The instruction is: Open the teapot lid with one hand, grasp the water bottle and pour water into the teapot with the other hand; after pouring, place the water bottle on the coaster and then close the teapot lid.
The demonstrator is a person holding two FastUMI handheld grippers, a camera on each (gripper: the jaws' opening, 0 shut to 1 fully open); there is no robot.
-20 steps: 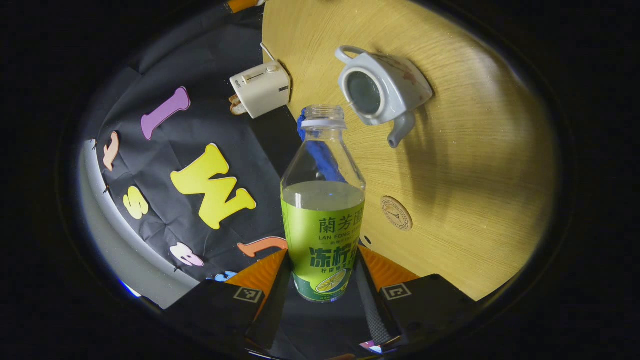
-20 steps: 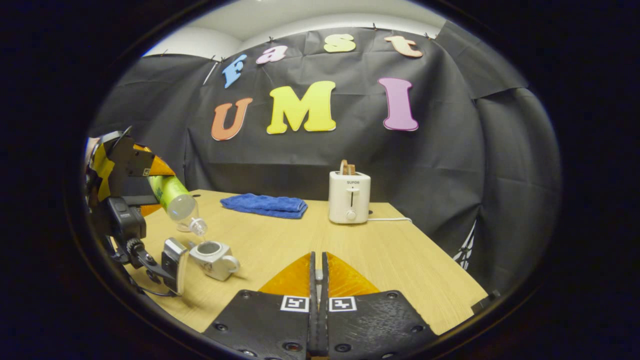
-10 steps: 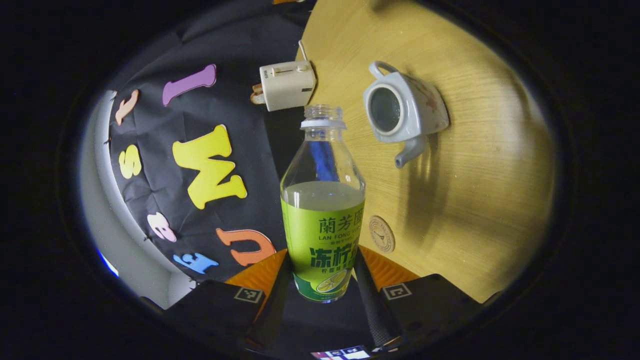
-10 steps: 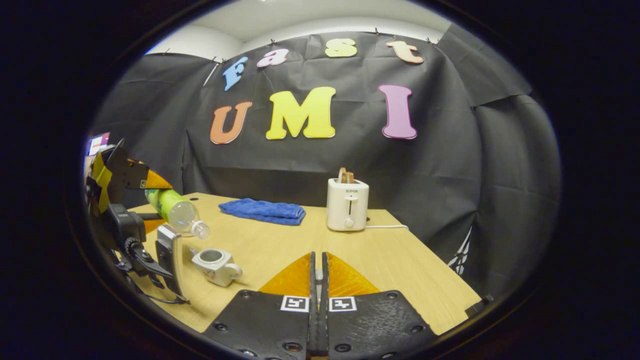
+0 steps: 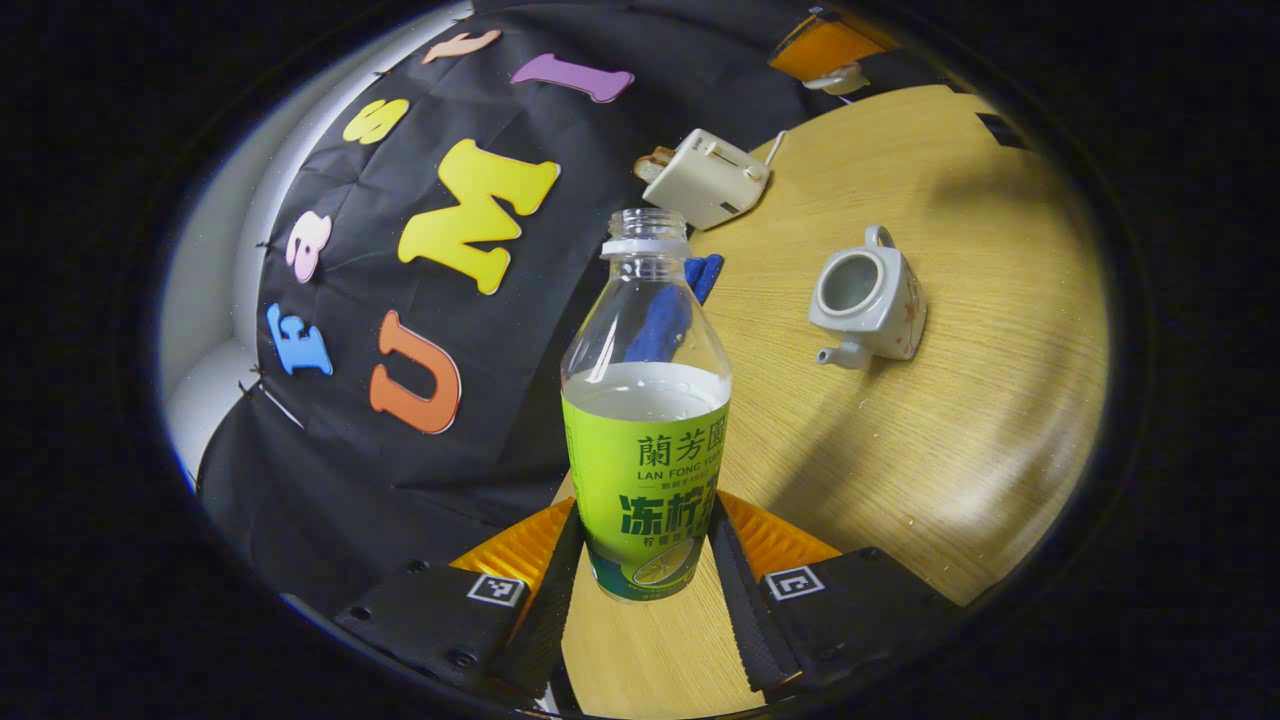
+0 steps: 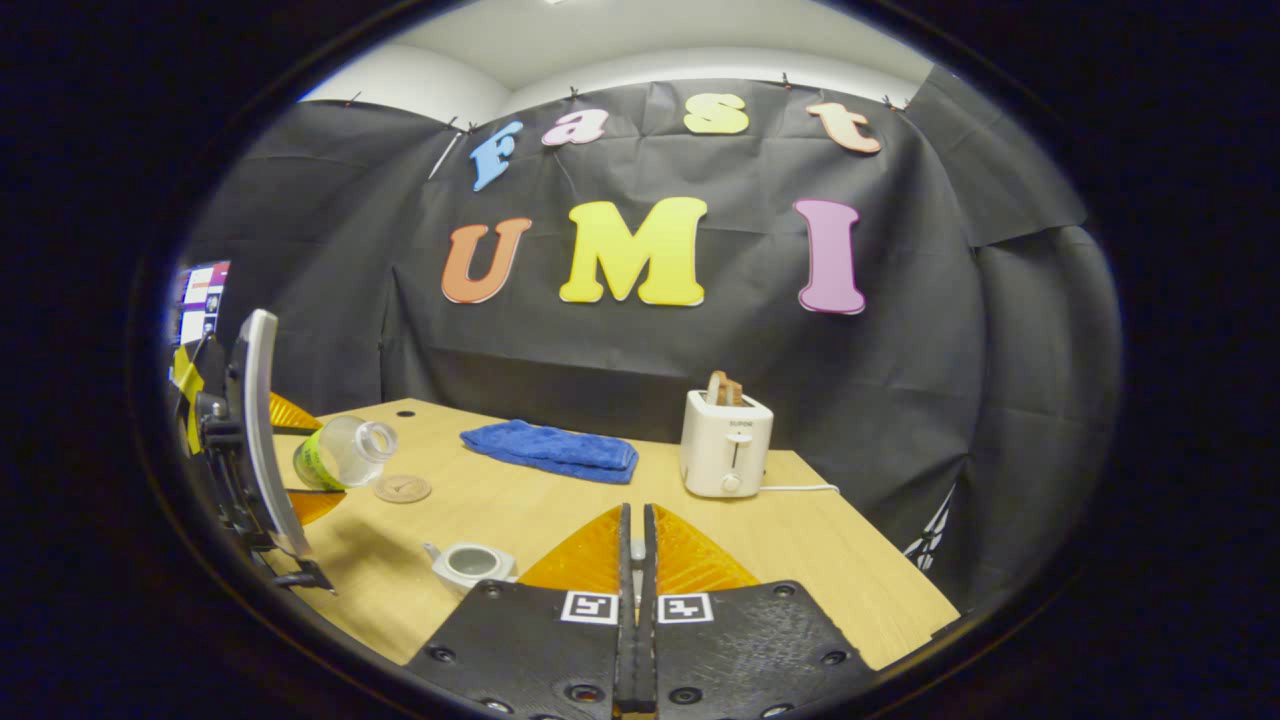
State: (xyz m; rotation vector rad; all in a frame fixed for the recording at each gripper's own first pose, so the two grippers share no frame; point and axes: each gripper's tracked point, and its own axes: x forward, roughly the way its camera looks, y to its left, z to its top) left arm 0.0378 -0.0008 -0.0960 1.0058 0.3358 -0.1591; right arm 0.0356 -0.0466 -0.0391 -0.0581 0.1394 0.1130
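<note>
Table [image 5: 930, 420]: one teapot [image 5: 872, 306], one water bottle [image 5: 646, 420].

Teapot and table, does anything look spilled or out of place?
No spill shows on the table. The teapot stands upright and lidless. The bottle is tilted in the left claw, off the coaster.

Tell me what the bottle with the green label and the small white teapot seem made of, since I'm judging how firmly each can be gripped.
The clear bottle with the green label looks like thin glossy plastic: you see the blue towel through it. The small white teapot looks like glazed ceramic, smooth and opaque with a faint painted motif, though enamel cannot be ruled out.
</note>
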